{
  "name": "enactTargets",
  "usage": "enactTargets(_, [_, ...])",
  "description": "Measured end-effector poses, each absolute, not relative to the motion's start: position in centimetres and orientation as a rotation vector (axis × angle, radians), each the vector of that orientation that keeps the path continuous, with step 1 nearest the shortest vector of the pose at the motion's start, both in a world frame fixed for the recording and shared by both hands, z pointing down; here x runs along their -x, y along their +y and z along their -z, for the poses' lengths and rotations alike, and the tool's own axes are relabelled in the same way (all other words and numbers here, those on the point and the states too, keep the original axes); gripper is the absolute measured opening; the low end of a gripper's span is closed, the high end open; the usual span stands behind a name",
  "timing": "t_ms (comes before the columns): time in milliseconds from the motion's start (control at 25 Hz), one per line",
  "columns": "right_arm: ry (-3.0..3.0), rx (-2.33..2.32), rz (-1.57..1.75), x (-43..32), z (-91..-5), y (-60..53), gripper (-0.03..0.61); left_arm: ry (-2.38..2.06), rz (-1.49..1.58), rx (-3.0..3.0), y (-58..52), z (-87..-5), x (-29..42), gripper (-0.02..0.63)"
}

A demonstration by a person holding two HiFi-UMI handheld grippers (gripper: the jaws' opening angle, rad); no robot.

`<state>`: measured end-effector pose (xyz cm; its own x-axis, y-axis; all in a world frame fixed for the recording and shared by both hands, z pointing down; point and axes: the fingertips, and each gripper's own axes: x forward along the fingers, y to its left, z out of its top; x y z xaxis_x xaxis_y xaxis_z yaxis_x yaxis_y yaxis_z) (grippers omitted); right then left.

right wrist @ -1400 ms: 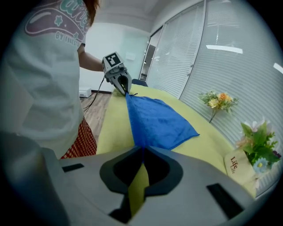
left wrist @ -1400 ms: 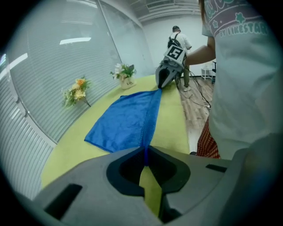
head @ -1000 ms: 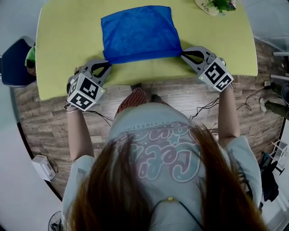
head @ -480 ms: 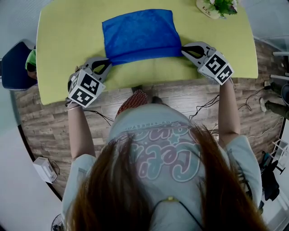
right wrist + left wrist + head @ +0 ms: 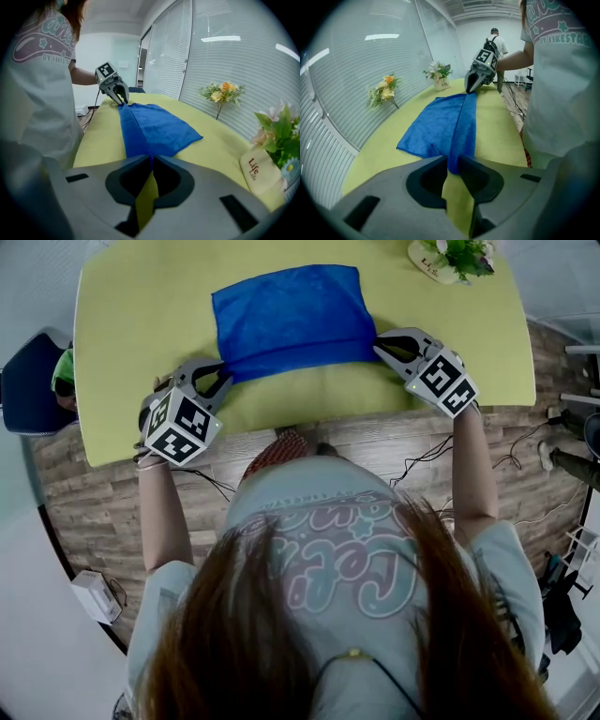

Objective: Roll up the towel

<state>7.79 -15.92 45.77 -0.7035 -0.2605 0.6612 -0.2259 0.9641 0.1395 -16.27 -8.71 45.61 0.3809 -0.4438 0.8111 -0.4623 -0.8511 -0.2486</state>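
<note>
Yellow-green table [image 5: 141, 324] fills the upper part of the head view, and it stands on a wooden floor [image 5: 525, 427]. On the table lies the blue towel [image 5: 291, 320], spread flat, a little toward 12 o'clock from the middle of the table. Its edge on the person's side is turned over into a narrow band, which runs from one gripper to the other. The left gripper [image 5: 225, 371] is at the 7 o'clock corner of the towel and the right gripper [image 5: 379, 341] is at the 5 o'clock corner. Both point down at a slant toward the table. In the left gripper view the jaws have the end of the folded band between their tips with only a narrow gap. They are opening at this moment, though the pads look to touch the cloth on both sides. In the right gripper view the jaws are nearly together and they pinch the thin edge of the towel. A pot with flowers [image 5: 450, 254] stands at 1 o'clock from the towel, near the far edge of the table and apart from the cloth. A dark blue chair [image 5: 28, 381] is at 9 o'clock, beside the table. At 7 o'clock a small white box [image 5: 94, 596] lies on the floor
</note>
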Motion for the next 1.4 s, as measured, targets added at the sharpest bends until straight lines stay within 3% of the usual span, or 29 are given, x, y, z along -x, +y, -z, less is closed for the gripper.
enactTargets(160, [-2.398, -0.382, 0.025, -8.1, -45.8, -16.1, 0.038, -0.889, -1.493, -2.602, -9.4, -45.4, 16.9, 0.126])
enactTargets(280, [-2.388, -0.400, -0.005, -8.9, -45.8, -16.4, 0.092, -0.912, -1.422, -2.595, -9.9, -45.1, 17.5, 0.172])
enactTargets(920, [-2.461, -0.498, -0.082, -11.4, -44.9, -17.2, 0.098, -0.989, -1.037, -2.588, -10.1, -43.5, 19.2, 0.181])
enactTargets(1400, [-2.305, -0.301, 0.335, -7.9, -44.1, -14.0, 0.120, -1.037, -1.002, -2.598, -9.8, -42.8, 19.0, 0.179])
